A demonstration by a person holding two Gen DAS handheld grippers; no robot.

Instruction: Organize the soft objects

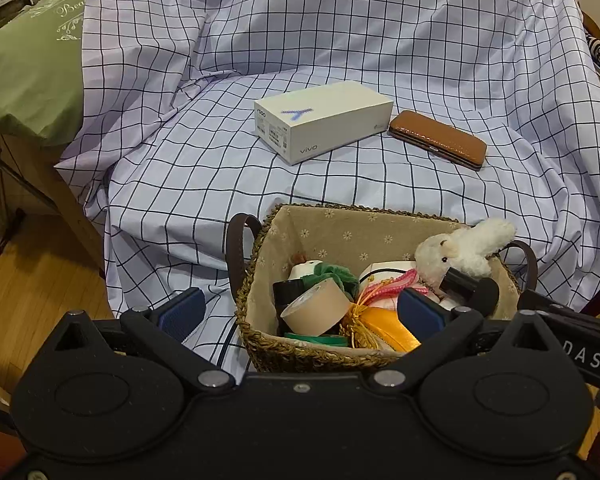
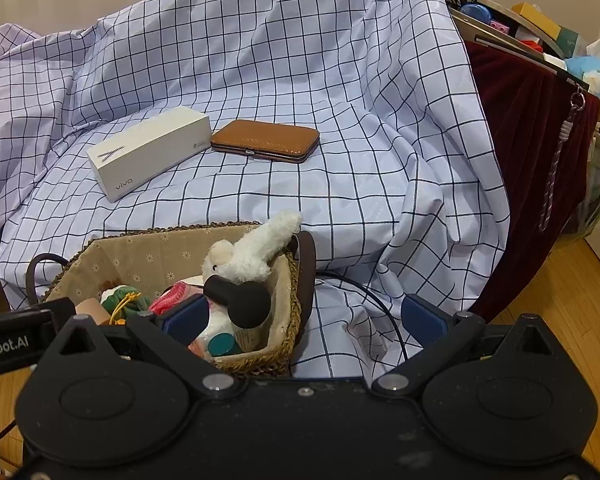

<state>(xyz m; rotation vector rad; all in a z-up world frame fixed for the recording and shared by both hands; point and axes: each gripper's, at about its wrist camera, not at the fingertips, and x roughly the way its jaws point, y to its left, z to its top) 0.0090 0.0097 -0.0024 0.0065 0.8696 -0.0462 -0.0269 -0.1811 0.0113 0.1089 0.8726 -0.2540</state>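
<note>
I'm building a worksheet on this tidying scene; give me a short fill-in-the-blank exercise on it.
1. The white plush toy leans on the rim of the woven ____.
2. The brown leather case lies beside the white ____ box.
3. Both grippers' jaws stand ____.
4. The cloth has a ____ pattern.

Missing words: basket; vivo; open; checked

Checked cloth (image 1: 380, 200) bears box (image 1: 324, 120), wallet (image 1: 438, 139), basket (image 1: 256, 300).

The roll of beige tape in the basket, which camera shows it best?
The left wrist view. There the tape roll lies in plain sight in the basket, its face and side both visible. In the right wrist view only a sliver of it peeks out behind the left gripper's arm.
</note>
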